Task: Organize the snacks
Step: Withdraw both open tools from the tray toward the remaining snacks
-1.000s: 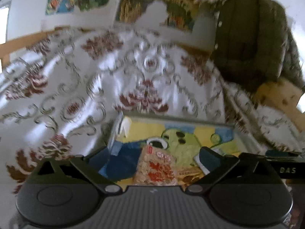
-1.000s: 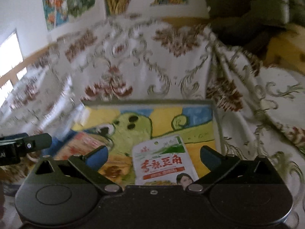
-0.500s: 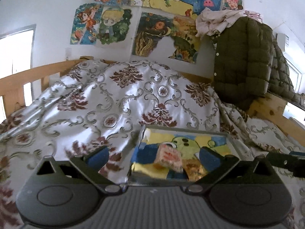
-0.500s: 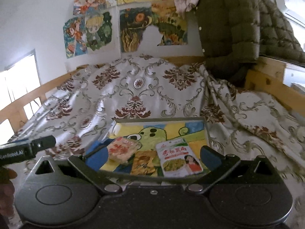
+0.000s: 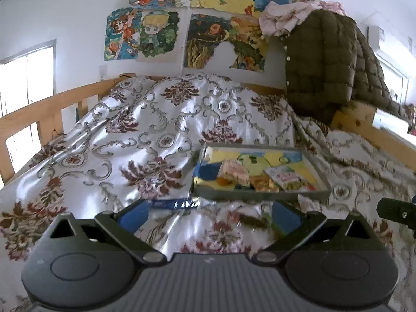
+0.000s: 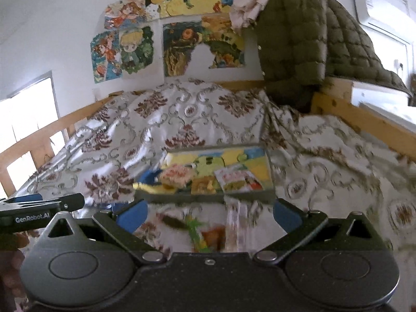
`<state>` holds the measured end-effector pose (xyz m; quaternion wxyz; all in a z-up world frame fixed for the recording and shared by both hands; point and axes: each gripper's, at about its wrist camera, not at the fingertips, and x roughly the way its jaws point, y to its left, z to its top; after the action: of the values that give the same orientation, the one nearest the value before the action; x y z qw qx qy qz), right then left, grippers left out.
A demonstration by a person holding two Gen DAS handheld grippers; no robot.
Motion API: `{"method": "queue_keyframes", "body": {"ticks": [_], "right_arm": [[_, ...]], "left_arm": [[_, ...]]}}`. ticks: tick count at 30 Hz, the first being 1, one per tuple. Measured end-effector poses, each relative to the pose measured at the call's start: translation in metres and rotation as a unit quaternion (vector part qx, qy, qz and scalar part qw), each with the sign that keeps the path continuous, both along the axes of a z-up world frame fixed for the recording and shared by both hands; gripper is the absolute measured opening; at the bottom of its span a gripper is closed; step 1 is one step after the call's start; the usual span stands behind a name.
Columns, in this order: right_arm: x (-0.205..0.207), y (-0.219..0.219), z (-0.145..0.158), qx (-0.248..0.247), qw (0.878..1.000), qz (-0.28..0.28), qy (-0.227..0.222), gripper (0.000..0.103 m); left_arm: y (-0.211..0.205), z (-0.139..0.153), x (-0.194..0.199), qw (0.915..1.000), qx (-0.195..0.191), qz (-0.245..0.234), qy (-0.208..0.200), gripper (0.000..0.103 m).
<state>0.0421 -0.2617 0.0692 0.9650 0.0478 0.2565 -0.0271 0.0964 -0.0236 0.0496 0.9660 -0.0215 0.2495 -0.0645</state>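
A grey-rimmed tray (image 5: 260,195) with a cartoon picture lies on the bed; it also shows in the right wrist view (image 6: 208,198). In it lie a pink snack pack (image 5: 234,172) (image 6: 175,175), a brown pack (image 5: 262,183) (image 6: 204,185) and a white pack (image 5: 291,178) (image 6: 240,178). Loose snacks lie on the cover in front of the tray: a blue wrapper (image 5: 173,204), a green-and-orange pack (image 6: 202,236) and a pale pack (image 6: 238,223). My left gripper (image 5: 209,214) is open and empty, short of the tray. My right gripper (image 6: 209,212) is open and empty over the loose snacks.
A flowered satin bedcover (image 5: 161,130) covers the bed. Wooden rails (image 5: 39,111) run along the left and right (image 6: 364,119). An olive padded jacket (image 5: 327,62) hangs at the back right. Posters are on the wall (image 5: 208,26).
Both grippers have pulled back from the tray and risen; the tray now looks smaller and farther. Loose snacks in front of the tray have come into view. Both jaws stay open.
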Motion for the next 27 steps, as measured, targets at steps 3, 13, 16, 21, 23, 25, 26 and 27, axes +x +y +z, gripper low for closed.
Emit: {"method": "queue_keyframes", "body": {"ticks": [3,13,16,21,23,25,26,27], "right_arm": [[-0.015,0.003,-0.006,-0.01,1.0,-0.013,0.012,0.102],[-0.049,0.006,-0.022,0.014,0.998,-0.044,0.042,0.102],[-0.052,0.011,-0.029,0.006,0.997,-0.05,0.055,0.102],[-0.055,0.021,-0.042,-0.016,0.996,-0.033,0.076,0.102],[-0.055,0.025,-0.044,-0.022,0.996,-0.029,0.078,0.102],[-0.056,0.027,-0.046,-0.026,0.996,-0.028,0.079,0.102],[-0.056,0.028,-0.047,-0.026,0.996,-0.028,0.081,0.102],[-0.056,0.028,-0.047,-0.026,0.996,-0.027,0.083,0.102]], "left_arm": [[-0.001,-0.004,-0.016,0.9999,0.013,0.001,0.001,0.103],[0.003,-0.015,-0.052,0.9995,0.025,-0.013,0.014,0.103],[0.004,-0.026,-0.058,0.999,0.029,-0.015,0.032,0.103],[0.011,-0.046,-0.064,0.997,0.015,-0.018,0.073,0.103],[0.012,-0.05,-0.065,0.9967,0.017,-0.016,0.078,0.103],[0.012,-0.049,-0.067,0.997,0.019,-0.016,0.074,0.103],[0.012,-0.048,-0.068,0.9973,0.022,-0.015,0.069,0.103],[0.011,-0.047,-0.068,0.9973,0.025,-0.015,0.067,0.103]]}}
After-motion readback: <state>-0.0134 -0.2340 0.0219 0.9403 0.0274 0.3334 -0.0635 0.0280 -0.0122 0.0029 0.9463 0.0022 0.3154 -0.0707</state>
